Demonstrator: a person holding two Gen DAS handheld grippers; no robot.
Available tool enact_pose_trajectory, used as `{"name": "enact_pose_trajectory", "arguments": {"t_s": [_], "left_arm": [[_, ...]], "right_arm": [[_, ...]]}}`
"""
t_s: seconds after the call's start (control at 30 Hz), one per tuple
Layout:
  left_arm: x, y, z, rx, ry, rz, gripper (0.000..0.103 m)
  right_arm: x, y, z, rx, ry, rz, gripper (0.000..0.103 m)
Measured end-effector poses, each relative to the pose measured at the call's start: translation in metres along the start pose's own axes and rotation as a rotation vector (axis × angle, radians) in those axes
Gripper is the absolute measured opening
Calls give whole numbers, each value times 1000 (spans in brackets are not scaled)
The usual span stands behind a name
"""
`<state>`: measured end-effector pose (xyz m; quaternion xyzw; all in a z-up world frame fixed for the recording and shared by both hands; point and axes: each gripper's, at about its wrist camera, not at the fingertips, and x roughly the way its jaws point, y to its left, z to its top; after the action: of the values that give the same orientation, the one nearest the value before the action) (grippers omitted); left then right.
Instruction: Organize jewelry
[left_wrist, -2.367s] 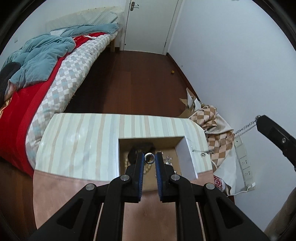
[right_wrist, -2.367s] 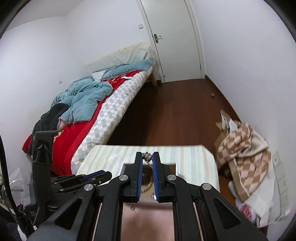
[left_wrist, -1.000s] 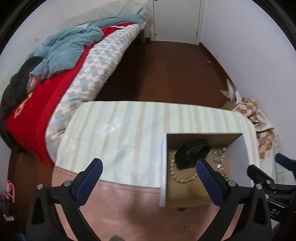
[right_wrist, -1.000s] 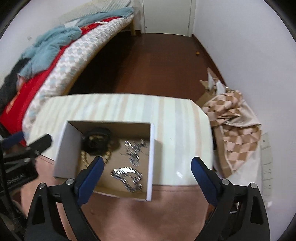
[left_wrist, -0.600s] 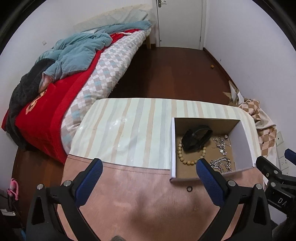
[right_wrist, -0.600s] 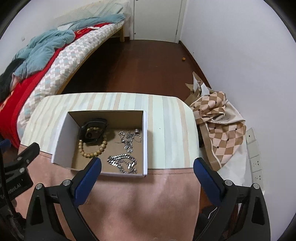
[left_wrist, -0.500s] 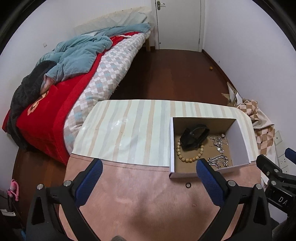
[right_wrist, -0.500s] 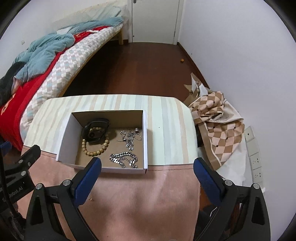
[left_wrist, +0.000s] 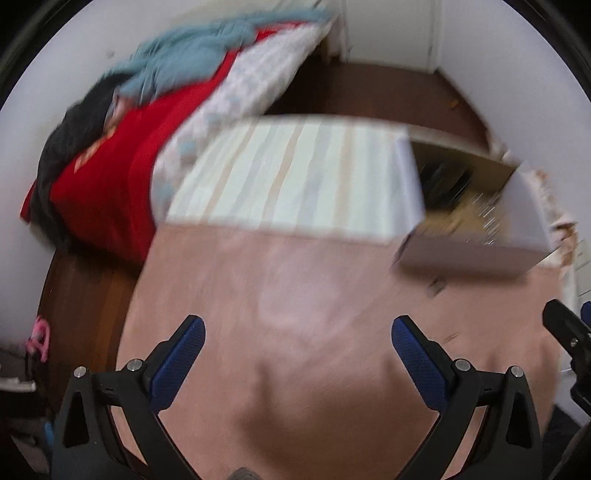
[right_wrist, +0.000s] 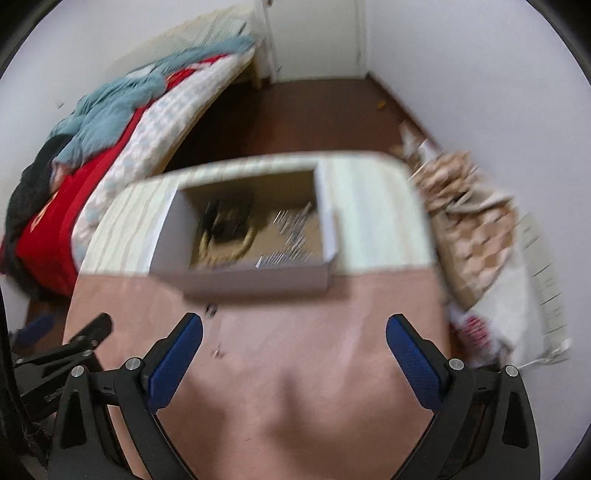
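No legible text, label, brand, number or sign appears in either wrist view. Both views are motion-blurred. A pale mark on the red bedcover (left_wrist: 86, 157) cannot be read.

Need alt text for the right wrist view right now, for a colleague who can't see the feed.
Motion-blurred view: the right hand-held gripper hangs wide open and empty over a pink cloth, short of an open cardboard box holding beads and silver chains. Two small items lie on the cloth outside the box.
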<state>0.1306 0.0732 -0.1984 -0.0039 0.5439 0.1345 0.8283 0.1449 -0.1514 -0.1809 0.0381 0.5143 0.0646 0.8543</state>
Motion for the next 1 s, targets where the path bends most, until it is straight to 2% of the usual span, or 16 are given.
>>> {"name": "enact_pose_trajectory", "arguments": {"t_s": [0.03,0.1,0.17,0.27,0.33,0.4,0.43,0.47,0.53,0.63,0.7,0.8,0.9,0.93,1.0], "left_arm": [[10,3,-5,-3,26,15,103],[30,12,-15,-2,63,51,103],[42,19,-21,-2,77,77,103],[53,31,-26,-14,88,95,103],[57,37,-30,-20,94,97,103],[59,41,-30,-26,96,95,103],[59,42,-30,-26,93,95,103],[60,42,-29,-23,90,98,103],[57,38,-26,-18,81,91,103],[52,27,-18,-13,54,61,103],[50,13,-11,-8,35,12,103],[45,-19,1,11,-8,-55,103],[47,-48,9,40,-15,-109,102],[47,-55,11,49,-16,-124,101],[49,-71,14,72,-25,-149,89]], "right_arm": [[11,4,-6,-6,14,7,100],[33,13,-18,-16,35,26,90],[46,23,-28,-32,43,43,73],[58,40,-37,-61,25,72,63],[61,52,-42,-93,1,72,61],[65,64,-46,-130,-12,51,52],[65,69,-48,-150,-27,25,44],[65,73,-49,-167,-37,15,26],[65,75,-49,-167,-46,-2,9],[59,57,-47,-98,-64,6,9],[52,36,-42,-29,-77,-1,9],[43,6,-35,42,-89,-27,9],[37,-22,-29,92,-98,-60,9],[36,-28,-27,102,-101,-68,9],[34,-38,-24,116,-105,-85,9]]}}
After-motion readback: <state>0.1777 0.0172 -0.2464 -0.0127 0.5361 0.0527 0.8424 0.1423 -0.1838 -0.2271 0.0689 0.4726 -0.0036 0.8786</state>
